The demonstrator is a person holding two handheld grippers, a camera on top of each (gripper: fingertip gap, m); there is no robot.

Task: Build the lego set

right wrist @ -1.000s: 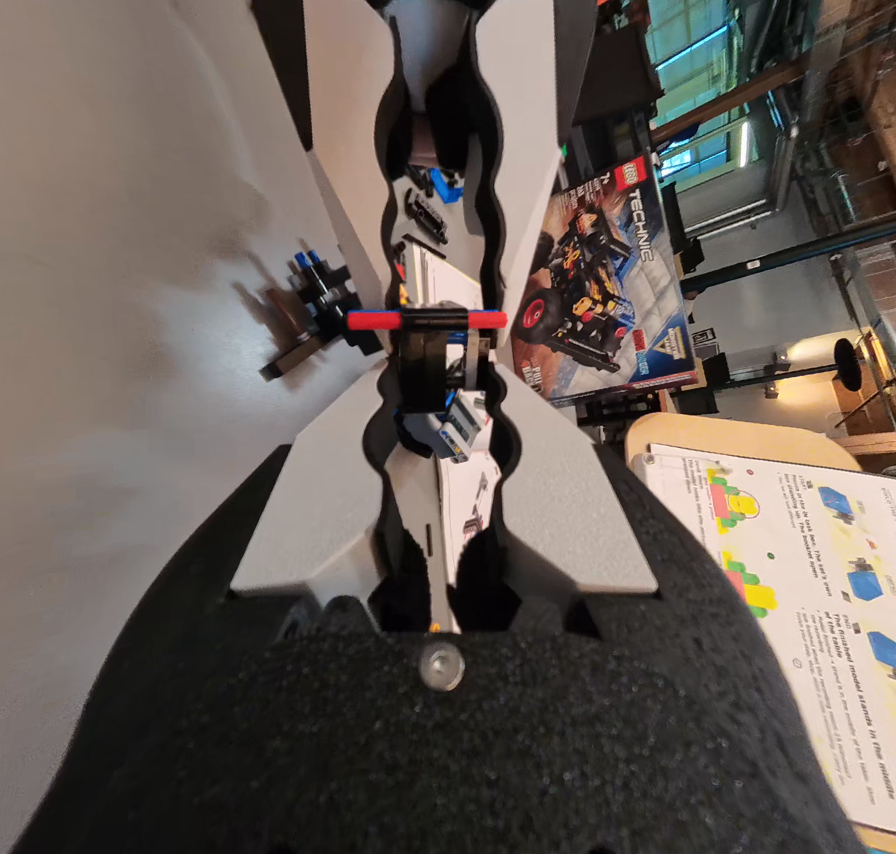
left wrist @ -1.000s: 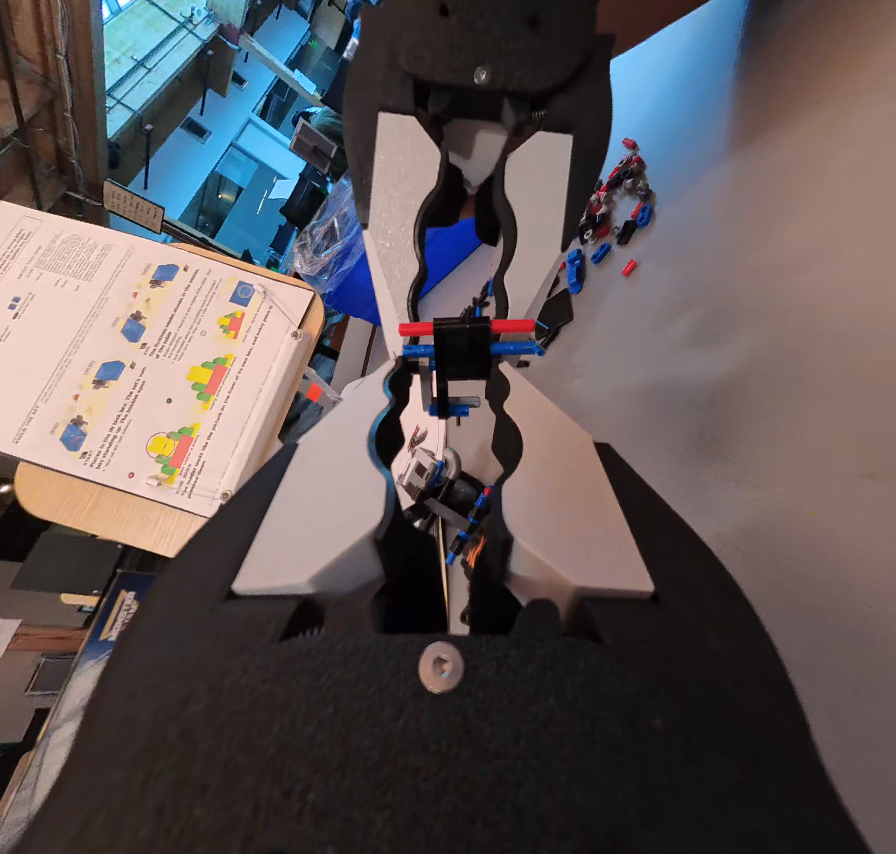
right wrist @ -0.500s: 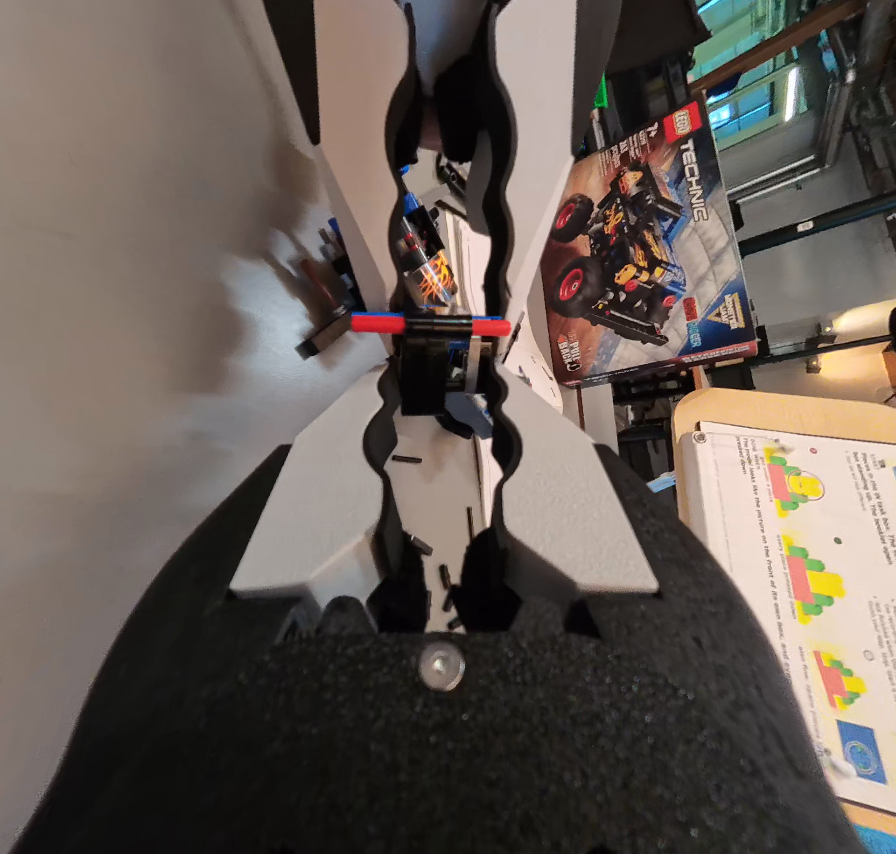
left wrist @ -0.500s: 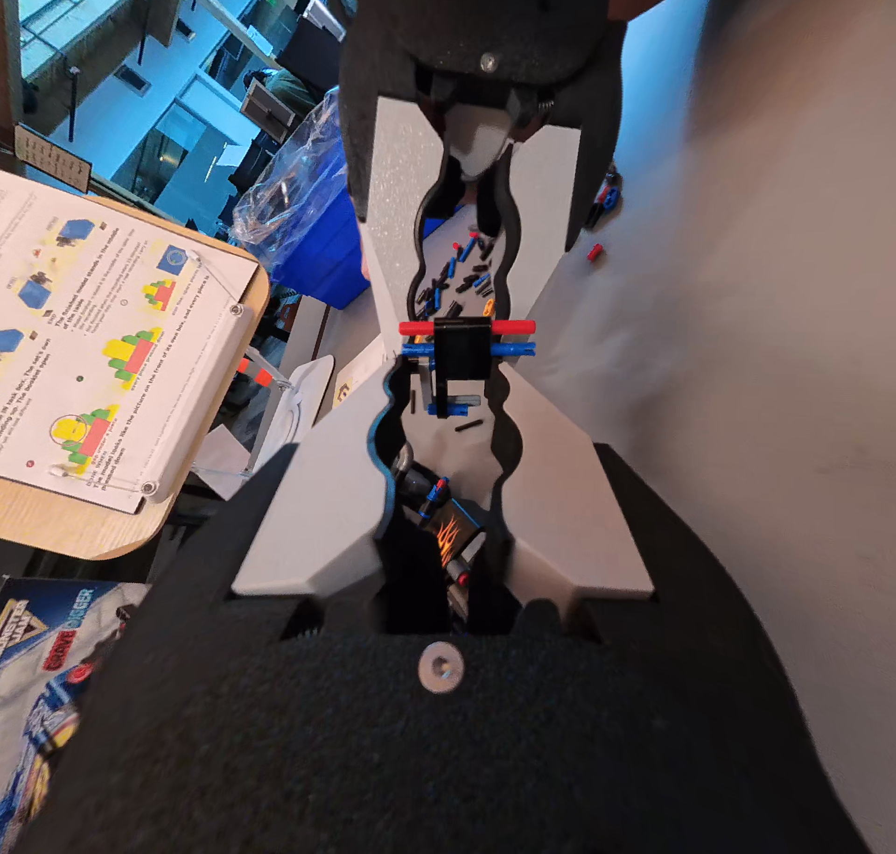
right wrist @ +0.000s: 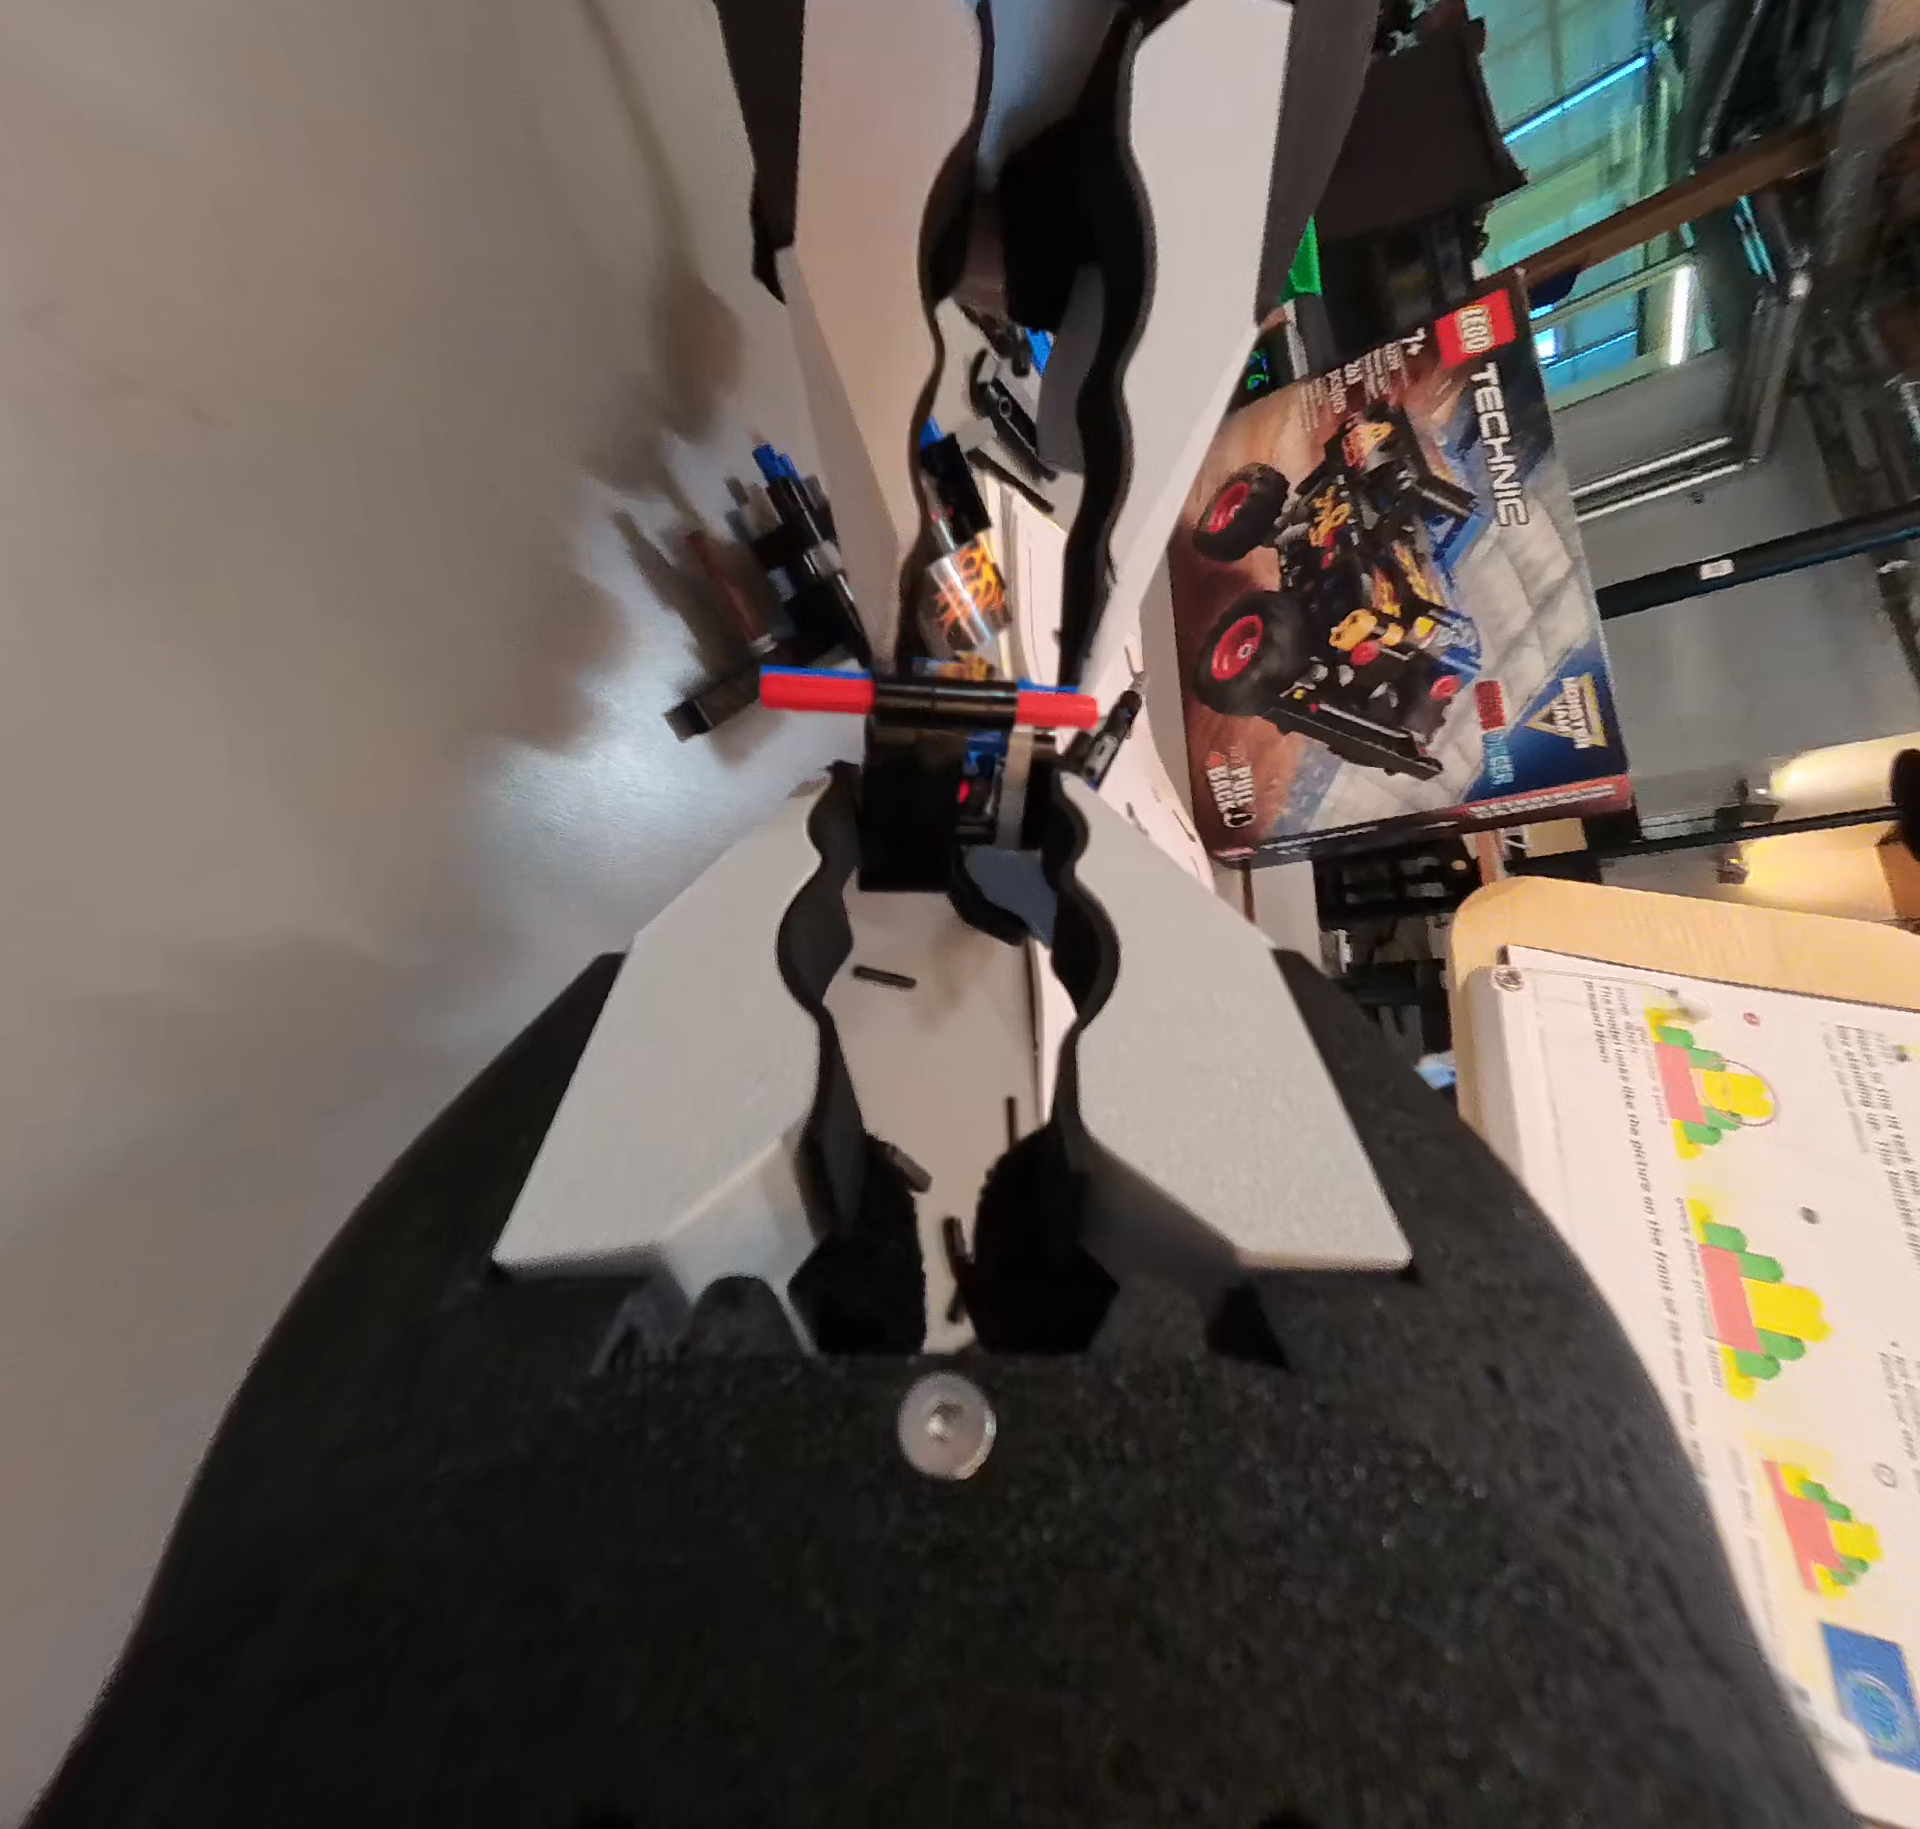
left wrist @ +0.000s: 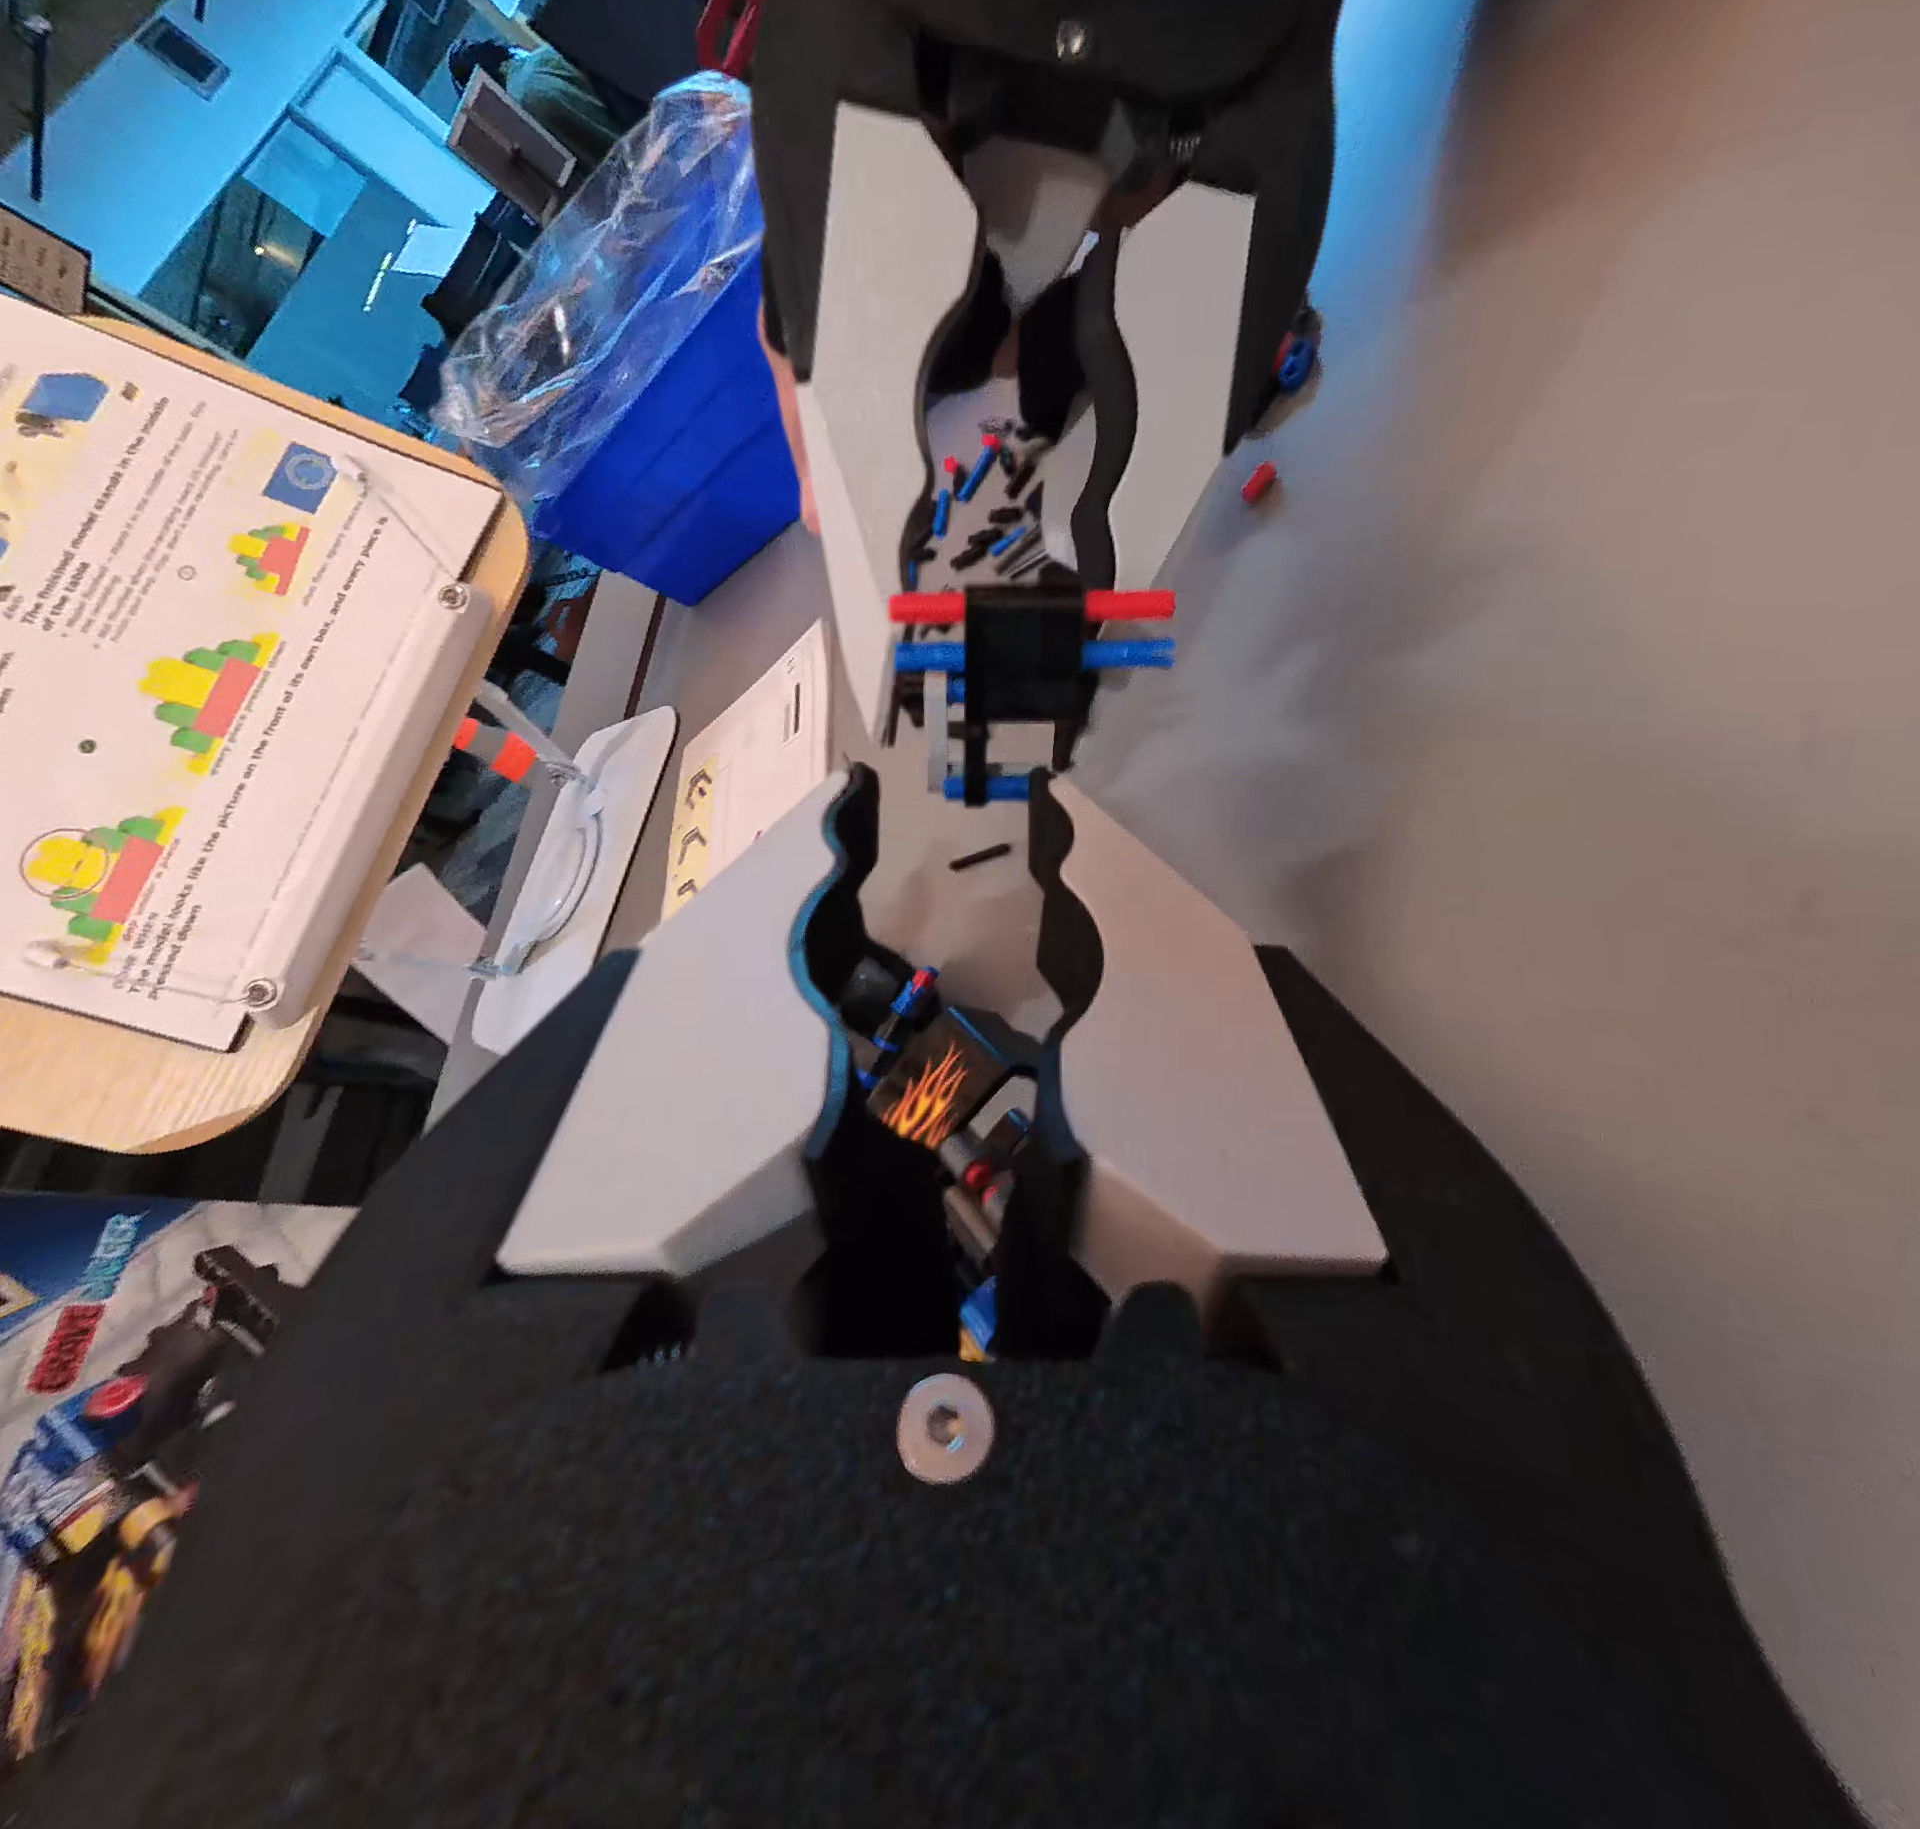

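A small lego assembly [left wrist: 1023, 657], a black block with a red axle and blue pins, hangs above the grey table [left wrist: 1558, 844] between the two grippers, which face each other. My right gripper [right wrist: 945, 777] is shut on its black body [right wrist: 909, 803]. My left gripper [left wrist: 951, 782] stands a narrow gap apart. Only the assembly's near end with a blue pin lies level with its tips, with a gap on the left side. A flame-printed part [left wrist: 935, 1093] lies on the table below; it also shows in the right wrist view [right wrist: 961, 600].
Loose black, blue and red pins [left wrist: 987, 522] and a red piece [left wrist: 1257, 480] lie on the table. A pile of black pieces [right wrist: 779, 553] lies nearby. The set's box [right wrist: 1455, 584], a wooden board with a printed sheet [left wrist: 208, 688] and a blue bin [left wrist: 665, 449] stand beyond the table edge. Less than 4 cm separates the two grippers' tips.
In the left wrist view the assembly has slid away from my left fingers, toward the right gripper. It stays fixed in the right gripper. Both grippers have swung over the table.
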